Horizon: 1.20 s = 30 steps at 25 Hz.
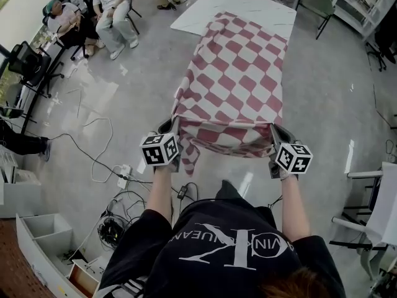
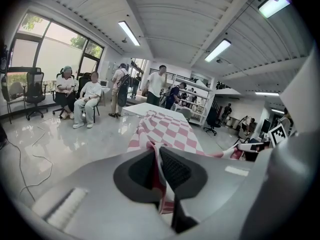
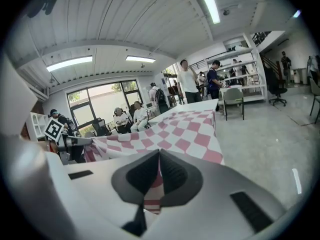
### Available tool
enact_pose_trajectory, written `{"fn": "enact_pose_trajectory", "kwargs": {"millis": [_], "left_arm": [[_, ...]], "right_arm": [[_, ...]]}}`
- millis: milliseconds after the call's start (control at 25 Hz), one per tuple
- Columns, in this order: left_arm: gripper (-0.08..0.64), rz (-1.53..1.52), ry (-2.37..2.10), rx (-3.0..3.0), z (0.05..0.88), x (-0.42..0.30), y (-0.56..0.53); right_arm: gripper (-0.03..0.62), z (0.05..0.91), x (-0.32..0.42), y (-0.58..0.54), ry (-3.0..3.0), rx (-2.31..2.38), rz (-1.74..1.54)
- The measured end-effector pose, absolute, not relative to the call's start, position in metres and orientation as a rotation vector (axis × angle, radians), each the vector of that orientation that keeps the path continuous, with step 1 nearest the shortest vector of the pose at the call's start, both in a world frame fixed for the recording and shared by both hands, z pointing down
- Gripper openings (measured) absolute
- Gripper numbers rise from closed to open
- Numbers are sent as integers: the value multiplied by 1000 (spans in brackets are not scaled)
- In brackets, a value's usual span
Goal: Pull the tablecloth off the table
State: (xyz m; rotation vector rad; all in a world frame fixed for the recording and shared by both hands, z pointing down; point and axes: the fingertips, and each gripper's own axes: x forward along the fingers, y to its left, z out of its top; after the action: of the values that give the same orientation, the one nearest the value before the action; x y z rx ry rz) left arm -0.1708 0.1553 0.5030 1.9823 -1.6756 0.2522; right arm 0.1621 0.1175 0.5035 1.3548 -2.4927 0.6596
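I am pinching the near corners of the checked tablecloth [image 1: 239, 79] in my shut left claw [image 2: 159, 165] and right claw [image 3: 159, 170], judging an even, level pull off the bench [image 1: 231, 6] ahead best.

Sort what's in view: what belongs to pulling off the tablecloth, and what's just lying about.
Job: tablecloth; table; left gripper and right gripper, both shut on the tablecloth's near corners.
Lying about: floor cables; power strip; office chair; shelves; seated people.

Tablecloth [image 1: 239, 82] partly on table [image 1: 195, 16]
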Motion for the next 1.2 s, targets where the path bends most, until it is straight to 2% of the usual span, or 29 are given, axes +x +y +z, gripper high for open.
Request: {"fn": "enact_pose_trajectory", "kwargs": {"millis": [1200], "left_arm": [[26, 260, -1625, 2054, 501, -198, 261]], "right_arm": [[12, 500, 137, 231, -2448, 1446, 646]]}}
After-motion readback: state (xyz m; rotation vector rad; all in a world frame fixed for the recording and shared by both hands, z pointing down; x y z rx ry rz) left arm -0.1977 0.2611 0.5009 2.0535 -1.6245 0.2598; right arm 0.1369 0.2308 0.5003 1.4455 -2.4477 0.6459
